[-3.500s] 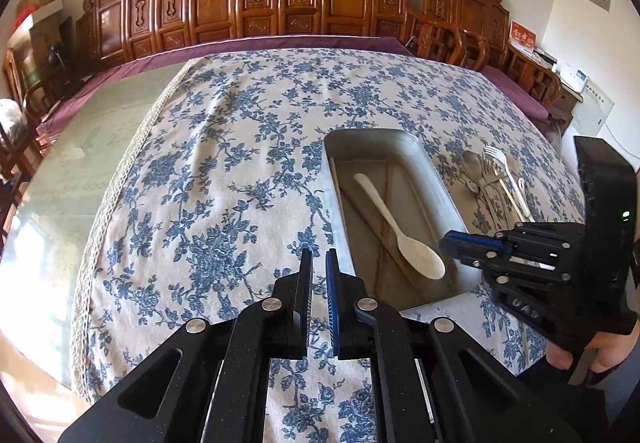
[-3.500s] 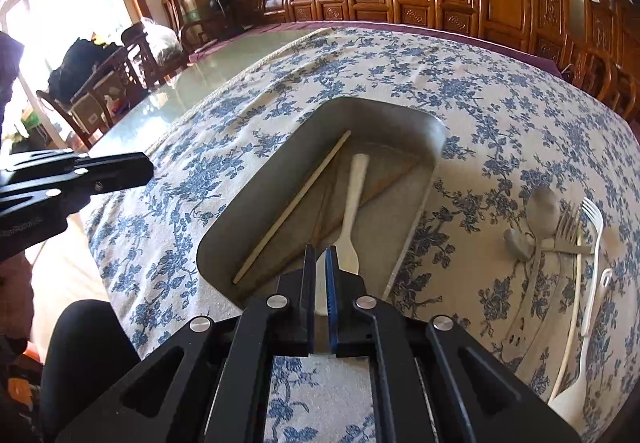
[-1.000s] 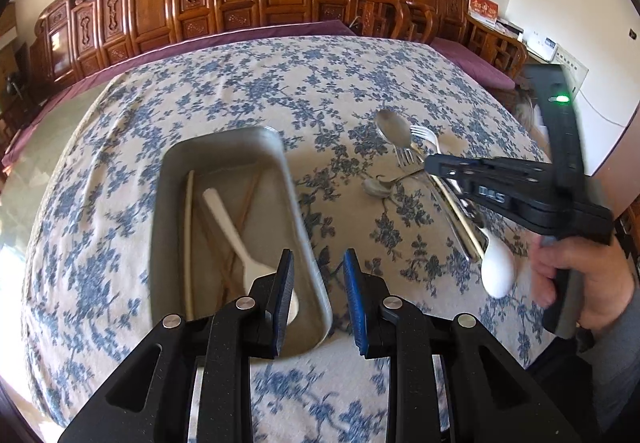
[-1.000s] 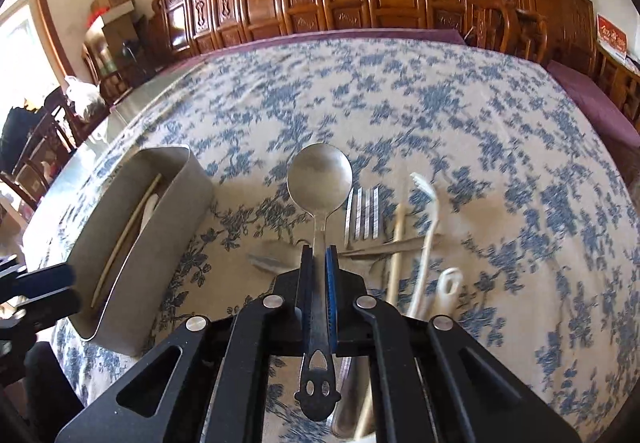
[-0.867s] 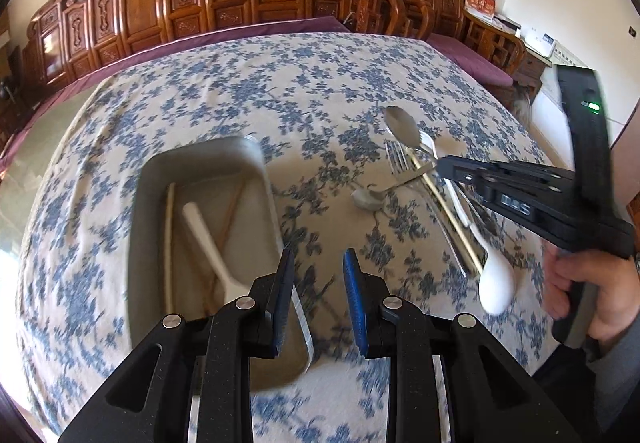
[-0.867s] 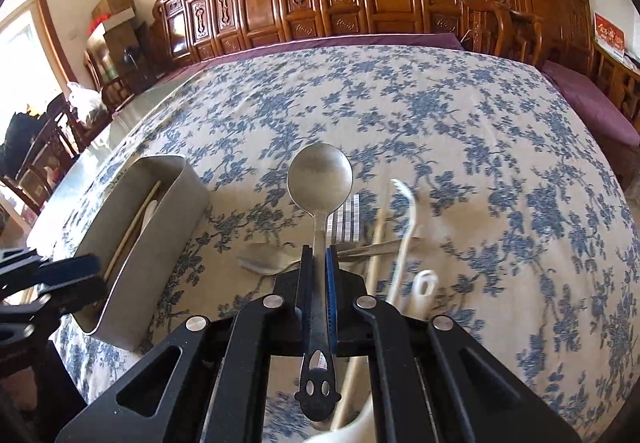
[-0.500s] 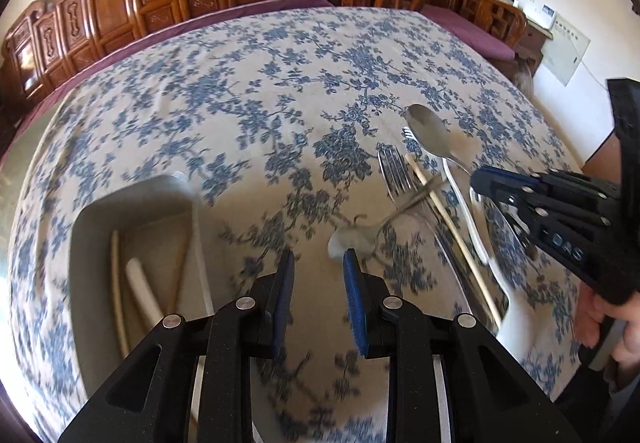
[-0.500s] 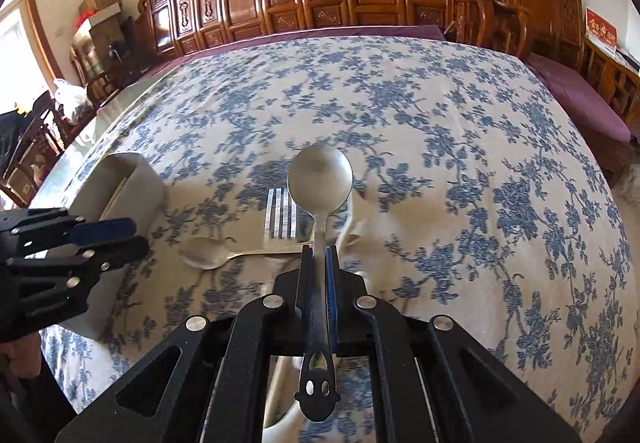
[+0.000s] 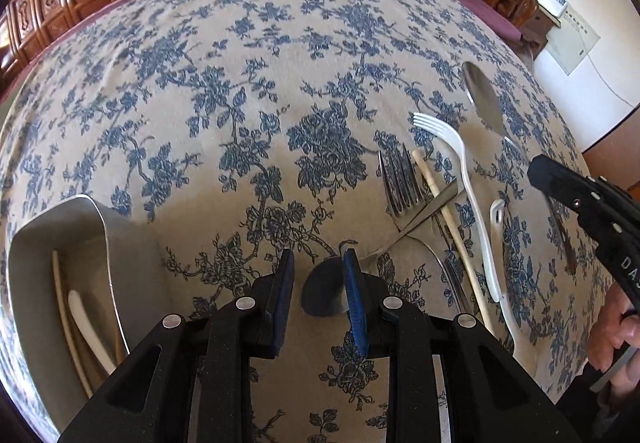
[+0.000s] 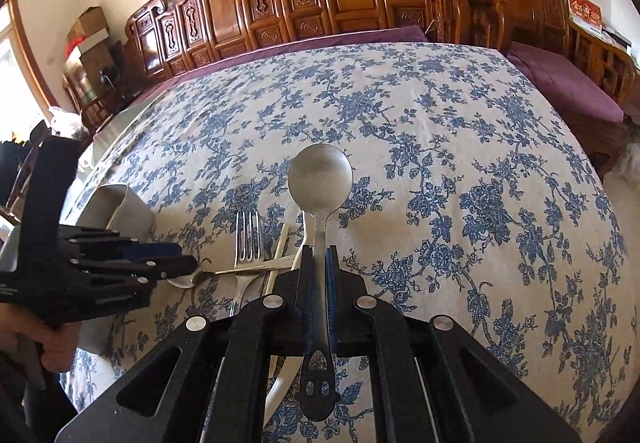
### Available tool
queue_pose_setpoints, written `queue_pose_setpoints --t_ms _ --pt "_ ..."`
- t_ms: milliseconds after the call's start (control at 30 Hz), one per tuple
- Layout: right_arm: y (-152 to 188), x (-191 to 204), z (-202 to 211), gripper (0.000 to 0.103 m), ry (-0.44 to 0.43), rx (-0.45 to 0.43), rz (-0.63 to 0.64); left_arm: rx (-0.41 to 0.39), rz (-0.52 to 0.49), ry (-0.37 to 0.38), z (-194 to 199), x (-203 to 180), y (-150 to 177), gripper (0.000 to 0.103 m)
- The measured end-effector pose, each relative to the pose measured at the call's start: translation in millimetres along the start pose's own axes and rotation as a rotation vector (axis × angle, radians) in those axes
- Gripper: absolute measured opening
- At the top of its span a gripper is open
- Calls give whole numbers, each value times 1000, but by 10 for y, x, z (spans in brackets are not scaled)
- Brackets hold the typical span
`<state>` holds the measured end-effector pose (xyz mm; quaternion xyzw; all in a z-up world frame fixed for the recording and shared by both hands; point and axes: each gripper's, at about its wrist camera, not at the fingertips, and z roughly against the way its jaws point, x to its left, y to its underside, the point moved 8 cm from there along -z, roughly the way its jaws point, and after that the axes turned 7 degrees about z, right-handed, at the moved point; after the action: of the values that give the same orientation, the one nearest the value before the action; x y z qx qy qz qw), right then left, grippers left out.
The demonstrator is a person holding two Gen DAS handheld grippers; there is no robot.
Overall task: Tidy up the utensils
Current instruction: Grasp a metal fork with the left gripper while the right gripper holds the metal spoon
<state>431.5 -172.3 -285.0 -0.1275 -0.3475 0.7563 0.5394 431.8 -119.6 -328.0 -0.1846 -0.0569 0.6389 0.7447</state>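
Right now the right tongs are pinching the handle of a large metal spoon, bowl pointing forward above the flowered surface. The left tongs are standing spread and empty, tilting down over the bowl of a small spoon lying at the near edge of the pile, its handle passing under the metal fork, the chopstick and the white plastic fork. The grey tray is sitting well to the left, already holding a chopstick and a white spoon. For a clean pick, the left tongs should probably be straddling the small spoon near its neck, then drawing it out sideways without dragging the forks.
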Motion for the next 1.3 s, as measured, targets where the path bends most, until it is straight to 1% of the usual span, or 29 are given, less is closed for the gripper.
queue_pose_setpoints --t_ms 100,167,233,367,400,533,600,700,967,1300 --pt "-5 16 12 8 18 2 16 2 3 7 17 -3 15 23" --pt "-5 12 13 8 15 3 14 -1 10 9 40 -7 40 19" --pt "-12 3 22 8 15 0 10 3 10 11 49 -26 63 18" --pt "-15 2 42 8 16 -5 8 -10 4 7 93 -56 120 10" --pt "-14 6 48 8 16 -6 10 -13 2 7 107 -67 128 9" --pt "-14 14 61 8 15 -8 14 -41 -14 10 213 -132 203 1" --pt "-19 28 67 8 14 -11 16 -63 -17 -3 285 -148 247 0" --pt "-26 58 74 8 14 -13 22 -84 -14 -1 389 -156 311 0" --pt "-41 173 102 8 9 -17 41 -195 9 -24 783 -62 425 0" --pt "17 442 61 8 -11 0 85 -302 93 -63 1241 340 561 0"
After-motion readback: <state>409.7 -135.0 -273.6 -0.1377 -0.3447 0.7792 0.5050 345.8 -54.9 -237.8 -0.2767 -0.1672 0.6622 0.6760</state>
